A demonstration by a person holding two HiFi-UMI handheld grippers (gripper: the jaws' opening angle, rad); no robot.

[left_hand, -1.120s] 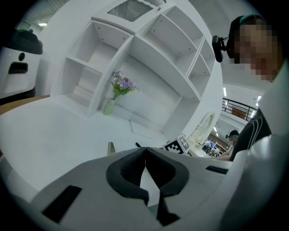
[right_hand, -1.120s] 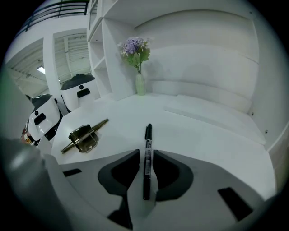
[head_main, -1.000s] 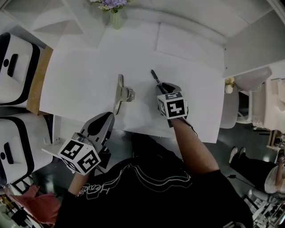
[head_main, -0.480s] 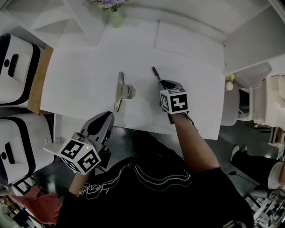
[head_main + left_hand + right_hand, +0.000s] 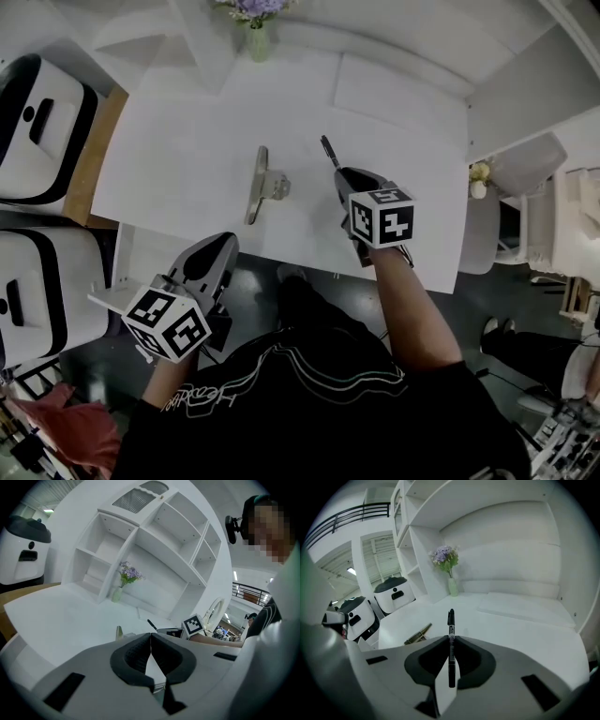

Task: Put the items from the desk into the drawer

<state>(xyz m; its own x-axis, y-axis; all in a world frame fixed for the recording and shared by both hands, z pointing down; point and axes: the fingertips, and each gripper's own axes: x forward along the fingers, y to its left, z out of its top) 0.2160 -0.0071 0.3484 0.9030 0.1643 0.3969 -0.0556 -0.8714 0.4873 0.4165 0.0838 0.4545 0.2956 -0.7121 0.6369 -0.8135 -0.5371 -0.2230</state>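
My right gripper (image 5: 343, 178) (image 5: 451, 638) is shut on a black pen (image 5: 451, 634), whose tip (image 5: 324, 145) juts out past the jaws over the white desk (image 5: 187, 141). A metal binder clip (image 5: 262, 186) (image 5: 417, 634) lies on the desk to the left of the pen. My left gripper (image 5: 211, 255) (image 5: 151, 634) hangs off the desk's near edge at the lower left, shut with nothing between its jaws. No drawer is in sight.
A small vase of purple flowers (image 5: 255, 21) stands at the desk's far edge under white shelves (image 5: 154, 536). White and black machines (image 5: 42, 131) sit to the left. A white chair (image 5: 511, 202) is at the right.
The right gripper with the pen has drifted slightly to the right and toward me. The left gripper has stayed where it was.
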